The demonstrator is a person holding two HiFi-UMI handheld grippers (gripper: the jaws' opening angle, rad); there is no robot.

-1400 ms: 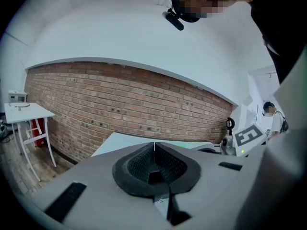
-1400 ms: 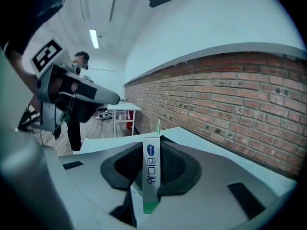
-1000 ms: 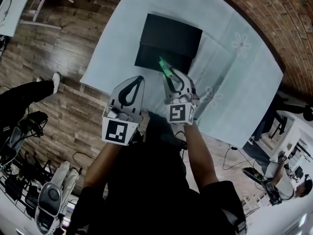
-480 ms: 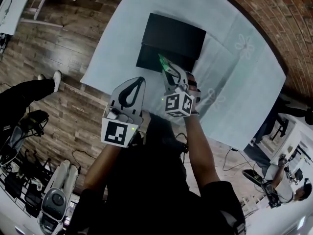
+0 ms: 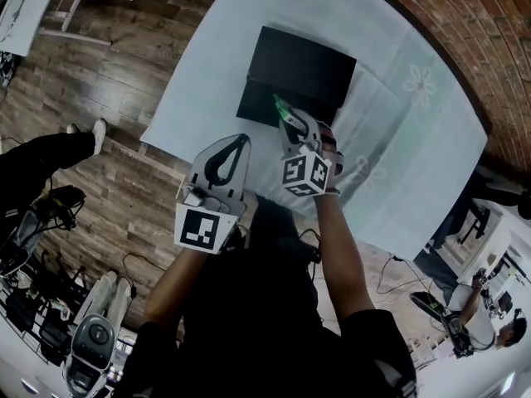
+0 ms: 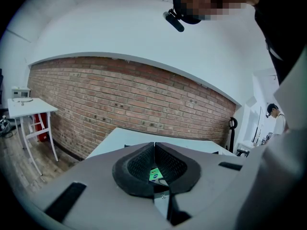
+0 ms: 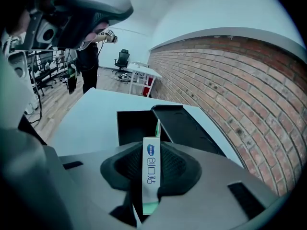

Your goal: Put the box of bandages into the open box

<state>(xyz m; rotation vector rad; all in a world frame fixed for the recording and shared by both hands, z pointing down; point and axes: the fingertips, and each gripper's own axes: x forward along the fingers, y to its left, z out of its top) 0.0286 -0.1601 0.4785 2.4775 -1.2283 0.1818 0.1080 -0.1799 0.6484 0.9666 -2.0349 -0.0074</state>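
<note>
The bandage box (image 5: 280, 107), green and white, stands on edge between the jaws of my right gripper (image 5: 287, 118), which is shut on it. In the right gripper view the bandage box (image 7: 151, 169) shows a blue logo and a green edge. It hangs just above the near edge of the open black box (image 5: 274, 106), whose lid (image 5: 305, 62) lies folded back behind it. That box (image 7: 135, 127) and its lid (image 7: 184, 126) lie straight ahead. My left gripper (image 5: 241, 137) hovers off the table's near edge, shut on nothing, its tips touching (image 6: 153, 145).
A pale blue cloth covers the table (image 5: 398, 156). A brick wall (image 5: 473, 31) runs behind it. On the wooden floor to the left stand a person's legs (image 5: 50, 160) and cabled equipment (image 5: 83, 338). A white side table (image 6: 29, 108) stands by the wall.
My right gripper has come down and forward with the bandage box, toward the black box, and has rolled a little. The left gripper has stayed where it was.
</note>
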